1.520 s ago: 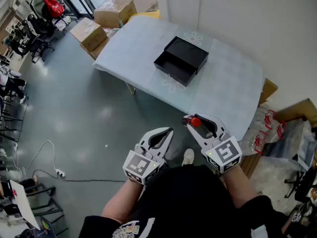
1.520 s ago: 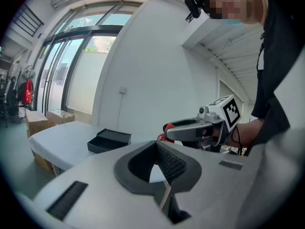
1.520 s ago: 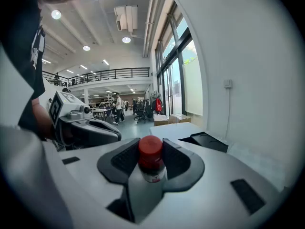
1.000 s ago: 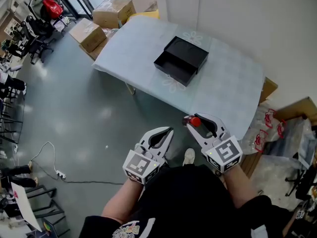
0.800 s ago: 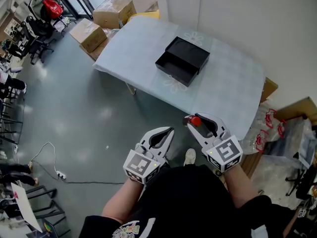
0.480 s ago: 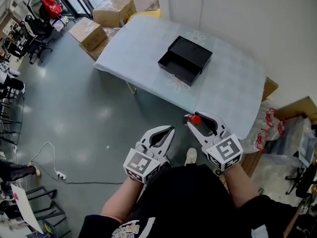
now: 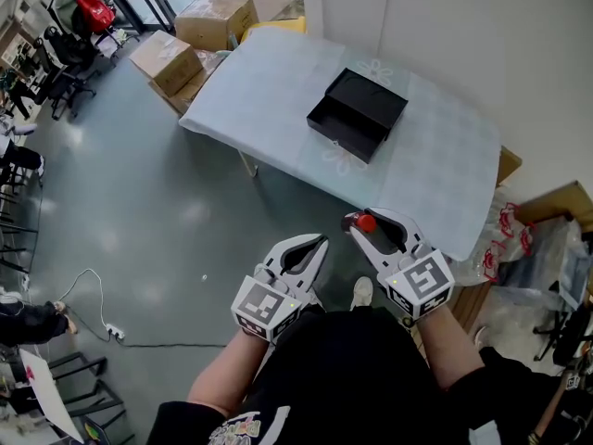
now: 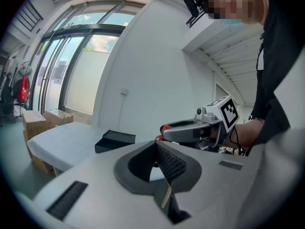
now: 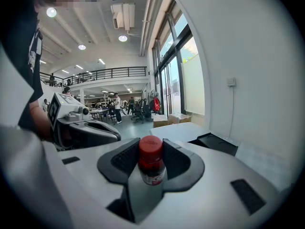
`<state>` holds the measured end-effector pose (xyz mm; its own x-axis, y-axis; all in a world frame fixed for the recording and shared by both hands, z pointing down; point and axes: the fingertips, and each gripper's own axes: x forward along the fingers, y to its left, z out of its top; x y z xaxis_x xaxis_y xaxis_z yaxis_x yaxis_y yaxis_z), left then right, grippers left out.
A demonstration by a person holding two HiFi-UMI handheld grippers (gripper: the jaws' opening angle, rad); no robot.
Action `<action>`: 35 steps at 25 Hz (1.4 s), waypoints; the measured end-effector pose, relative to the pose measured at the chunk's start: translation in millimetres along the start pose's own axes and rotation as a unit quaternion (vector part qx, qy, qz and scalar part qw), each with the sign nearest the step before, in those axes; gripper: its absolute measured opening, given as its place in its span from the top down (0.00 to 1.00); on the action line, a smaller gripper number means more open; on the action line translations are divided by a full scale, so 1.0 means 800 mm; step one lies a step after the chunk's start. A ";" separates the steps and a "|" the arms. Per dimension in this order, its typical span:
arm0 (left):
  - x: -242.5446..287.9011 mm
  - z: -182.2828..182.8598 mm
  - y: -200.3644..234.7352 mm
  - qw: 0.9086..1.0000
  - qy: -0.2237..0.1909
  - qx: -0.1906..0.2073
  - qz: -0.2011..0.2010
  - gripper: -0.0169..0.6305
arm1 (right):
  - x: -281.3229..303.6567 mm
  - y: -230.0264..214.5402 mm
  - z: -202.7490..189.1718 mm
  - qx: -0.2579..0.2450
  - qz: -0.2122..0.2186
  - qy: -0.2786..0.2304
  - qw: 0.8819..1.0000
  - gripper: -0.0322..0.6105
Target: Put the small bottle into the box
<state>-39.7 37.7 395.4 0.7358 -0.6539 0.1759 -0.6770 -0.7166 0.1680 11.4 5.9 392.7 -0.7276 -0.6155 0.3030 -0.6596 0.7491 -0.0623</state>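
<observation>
My right gripper (image 7: pixel 359 227) is shut on a small dark bottle with a red cap (image 9: pixel 151 160), seen upright between the jaws in the right gripper view and as a red dot (image 7: pixel 367 222) in the head view. My left gripper (image 7: pixel 312 247) is shut with nothing in it; its jaws meet (image 8: pixel 159 159). Both are held close to the body, short of the table. The black box (image 7: pixel 358 114) lies open on the pale blue table (image 7: pixel 269 82), its tray pulled out beside the lid. The same black box (image 8: pixel 113 140) shows ahead of the left gripper, and the box (image 9: pixel 214 142) to the right of the bottle.
Cardboard boxes (image 7: pixel 185 40) stand on the floor at the table's far left end. More boxes and plastic bags (image 7: pixel 519 230) lie to the right by the wall. A cable and power strip (image 7: pixel 111 327) lie on the grey floor at left. Chairs (image 7: pixel 56 54) stand farther off.
The table and box have shifted a little right and nearer in the head view as the person steps toward them. Both grippers keep their pose, the right still holding the bottle.
</observation>
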 end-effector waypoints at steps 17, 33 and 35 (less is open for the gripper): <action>-0.056 -0.005 0.077 1.000 0.000 0.004 -0.021 0.96 | 0.087 0.046 0.021 0.000 -0.019 -0.001 1.000 0.71; -0.024 0.004 0.120 1.000 -0.005 0.000 -0.008 0.96 | 0.132 0.006 0.031 -0.002 -0.008 0.003 1.000 0.71; -0.010 0.005 0.123 1.000 -0.004 -0.001 -0.005 0.96 | 0.135 -0.009 0.030 -0.001 -0.003 0.006 1.000 0.71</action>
<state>-112.1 -29.0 406.5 0.7422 -0.6491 0.1665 -0.6701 -0.7222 0.1715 -67.1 -72.0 403.2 -0.7207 -0.6176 0.3149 -0.6642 0.7453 -0.0585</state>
